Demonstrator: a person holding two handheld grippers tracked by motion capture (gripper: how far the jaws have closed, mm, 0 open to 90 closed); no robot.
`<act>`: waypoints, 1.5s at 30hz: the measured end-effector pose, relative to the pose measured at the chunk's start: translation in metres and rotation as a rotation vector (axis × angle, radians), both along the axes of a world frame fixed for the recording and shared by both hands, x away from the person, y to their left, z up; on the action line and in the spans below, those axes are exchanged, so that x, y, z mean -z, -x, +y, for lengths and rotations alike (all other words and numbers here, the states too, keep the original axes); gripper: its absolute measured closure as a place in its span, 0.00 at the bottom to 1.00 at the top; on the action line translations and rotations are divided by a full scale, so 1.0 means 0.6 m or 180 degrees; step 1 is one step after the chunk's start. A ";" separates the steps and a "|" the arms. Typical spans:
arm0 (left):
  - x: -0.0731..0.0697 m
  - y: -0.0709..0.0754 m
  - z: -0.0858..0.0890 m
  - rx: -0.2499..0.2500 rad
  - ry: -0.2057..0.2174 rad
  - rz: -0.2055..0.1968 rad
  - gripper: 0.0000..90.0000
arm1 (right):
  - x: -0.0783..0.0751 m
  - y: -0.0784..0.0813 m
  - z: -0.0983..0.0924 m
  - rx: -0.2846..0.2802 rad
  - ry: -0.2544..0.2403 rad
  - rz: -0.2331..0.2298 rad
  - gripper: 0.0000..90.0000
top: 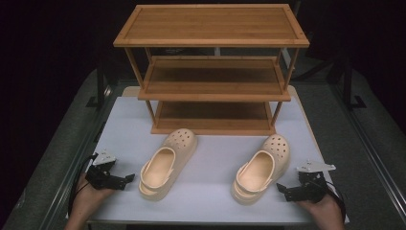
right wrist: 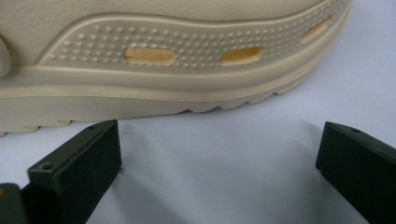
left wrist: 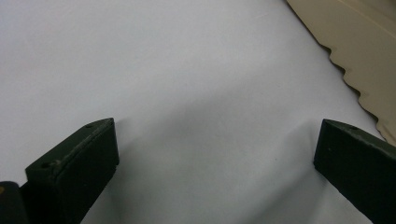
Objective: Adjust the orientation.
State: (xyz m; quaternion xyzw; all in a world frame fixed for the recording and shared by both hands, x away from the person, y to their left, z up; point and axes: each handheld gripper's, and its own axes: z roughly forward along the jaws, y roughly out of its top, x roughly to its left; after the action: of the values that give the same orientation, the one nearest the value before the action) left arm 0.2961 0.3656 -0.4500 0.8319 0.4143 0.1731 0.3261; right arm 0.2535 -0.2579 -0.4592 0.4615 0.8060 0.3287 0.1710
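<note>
left clog [top: 167, 163]: cream-beige foam clog with round holes across the toe; upright on its sole, opening up; toe towards the far edge of the table [top: 129, 120], tilted a little to the right; heel near the front edge, left of the middle; a bit of its wavy sole rim shows in the left gripper view [left wrist: 359, 51]
right clog [top: 262, 168]: same colour and make, same round toe holes; upright on its sole, toe towards the far edge; heel near the front edge, towards the front right corner; well apart from the other clog; its side in the right gripper view [right wrist: 177, 56] bears a dotted band with oval slots above a ridged sole
</note>
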 end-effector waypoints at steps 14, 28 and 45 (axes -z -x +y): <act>0.001 -0.001 0.000 -0.0004 0.0013 0.0013 0.00 | -0.008 0.007 -0.007 0.0020 -0.0063 0.0054 0.00; 0.001 -0.001 0.000 -0.0005 0.0014 0.0015 0.00 | -0.066 0.027 -0.009 0.0018 -0.0413 0.0007 0.16; 0.001 -0.001 0.000 -0.0005 0.0016 0.0015 0.00 | -0.087 -0.037 -0.027 0.0035 -0.0310 -0.0071 1.00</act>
State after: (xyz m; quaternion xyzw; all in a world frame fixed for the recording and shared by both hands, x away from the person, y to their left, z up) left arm 0.2967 0.3659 -0.4505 0.8311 0.4162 0.1703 0.3271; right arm 0.2756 -0.2739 -0.4069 0.4700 0.7846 0.3718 0.1591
